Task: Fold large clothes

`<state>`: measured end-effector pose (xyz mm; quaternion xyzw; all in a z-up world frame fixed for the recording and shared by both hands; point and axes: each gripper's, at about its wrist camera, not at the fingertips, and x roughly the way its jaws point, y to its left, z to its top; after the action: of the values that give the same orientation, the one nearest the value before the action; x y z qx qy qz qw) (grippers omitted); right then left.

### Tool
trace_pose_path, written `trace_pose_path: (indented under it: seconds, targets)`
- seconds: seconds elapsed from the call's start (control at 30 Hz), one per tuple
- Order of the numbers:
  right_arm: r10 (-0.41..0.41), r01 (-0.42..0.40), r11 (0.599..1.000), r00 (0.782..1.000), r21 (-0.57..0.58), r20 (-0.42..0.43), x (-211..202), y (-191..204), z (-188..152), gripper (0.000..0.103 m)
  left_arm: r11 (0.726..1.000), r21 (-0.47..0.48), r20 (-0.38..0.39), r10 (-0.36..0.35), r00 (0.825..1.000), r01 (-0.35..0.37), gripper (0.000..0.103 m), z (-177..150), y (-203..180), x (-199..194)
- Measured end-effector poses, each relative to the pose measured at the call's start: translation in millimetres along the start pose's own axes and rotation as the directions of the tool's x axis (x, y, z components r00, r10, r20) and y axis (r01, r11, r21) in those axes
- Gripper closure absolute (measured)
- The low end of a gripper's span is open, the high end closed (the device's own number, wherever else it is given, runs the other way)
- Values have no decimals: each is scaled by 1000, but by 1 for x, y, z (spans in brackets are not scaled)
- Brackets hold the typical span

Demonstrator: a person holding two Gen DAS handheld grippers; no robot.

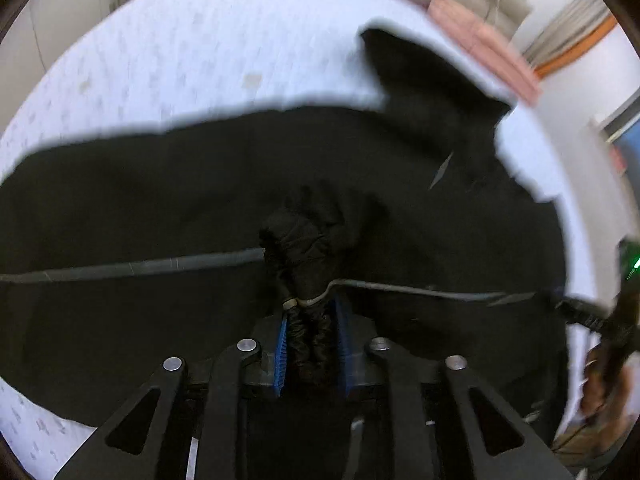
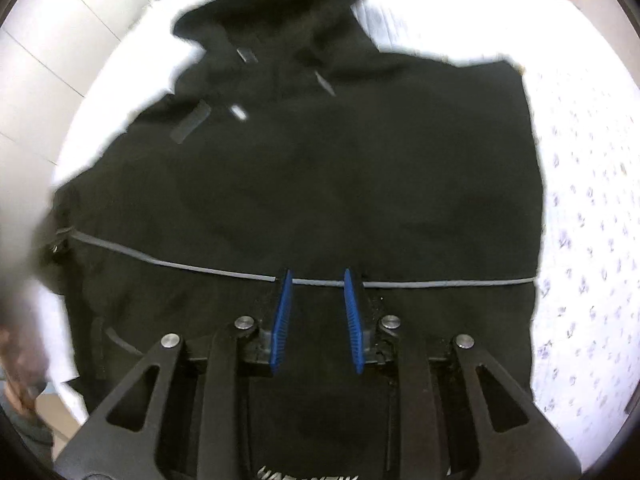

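A large black hooded jacket (image 2: 320,160) lies spread on a white patterned bed sheet (image 2: 592,200), hood (image 2: 280,12) at the far side. A grey reflective strip (image 2: 200,269) runs across it. My left gripper (image 1: 310,312) is shut on a bunched fold of the black jacket (image 1: 304,248), which stands up between the blue pads (image 1: 282,344). My right gripper (image 2: 316,280) is open just above the jacket near the grey strip, with nothing between its blue pads (image 2: 354,320). The jacket also fills the left wrist view (image 1: 160,200).
The bed sheet (image 1: 160,60) extends beyond the jacket. A pink folded cloth (image 1: 484,44) lies at the far edge of the bed. White cabinets (image 2: 48,40) stand to the left. The other gripper and a hand show at the right edge (image 1: 616,320).
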<state>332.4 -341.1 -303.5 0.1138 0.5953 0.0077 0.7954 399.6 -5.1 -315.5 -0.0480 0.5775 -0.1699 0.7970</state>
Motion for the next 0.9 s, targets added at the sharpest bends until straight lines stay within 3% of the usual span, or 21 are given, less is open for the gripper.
trace_pose_path:
  seconds: [0.07, 0.17, 0.27, 0.4, 0.43, 0.5, 0.57, 0.63, 0.77, 0.9]
  targets:
    - [-31, 30, 999, 998, -11, -56, 20, 0, -3, 79, 1000, 12, 21, 7, 1000, -7, 75, -5, 2, 2]
    - [-36, 35, 999, 997, -21, -62, 20, 0, 0, 79, 1000, -15, 19, 0, 1000, 1, 70, 1, 6, -14]
    - [-28, 27, 999, 998, -20, -60, 7, 3, 2, 78, 999, -12, 64, 39, 997, -38, 65, 8, 4, -50]
    - [8, -7, 995, 1000, -98, 10, -20, 35, -2, 63, 998, 60, 156, -5, 988, -5, 41, 13, -27, -98]
    - [33, -32, 993, 999, -115, 12, -22, 45, -5, 62, 997, 81, 165, -22, 986, 9, 40, 13, -38, -100]
    - [55, -54, 988, 998, -143, 9, -20, 62, -8, 62, 989, 125, 149, -102, 984, 84, 40, 10, -62, -93]
    - [28, -25, 985, 999, -168, 16, -14, 76, -14, 62, 980, 148, 101, -148, 984, 132, 40, 5, -81, -72]
    - [12, -13, 985, 1000, -171, -6, -7, 82, -18, 62, 979, 170, 61, -128, 990, 116, 40, 3, -99, -40]
    - [-13, 6, 987, 999, -161, -45, 14, 76, -25, 62, 992, 122, -38, -36, 999, 41, 44, -1, -93, 22]
    - [-25, 14, 985, 998, -171, -63, 19, 73, -29, 62, 992, 107, -32, -61, 998, 64, 45, 4, -89, 14]
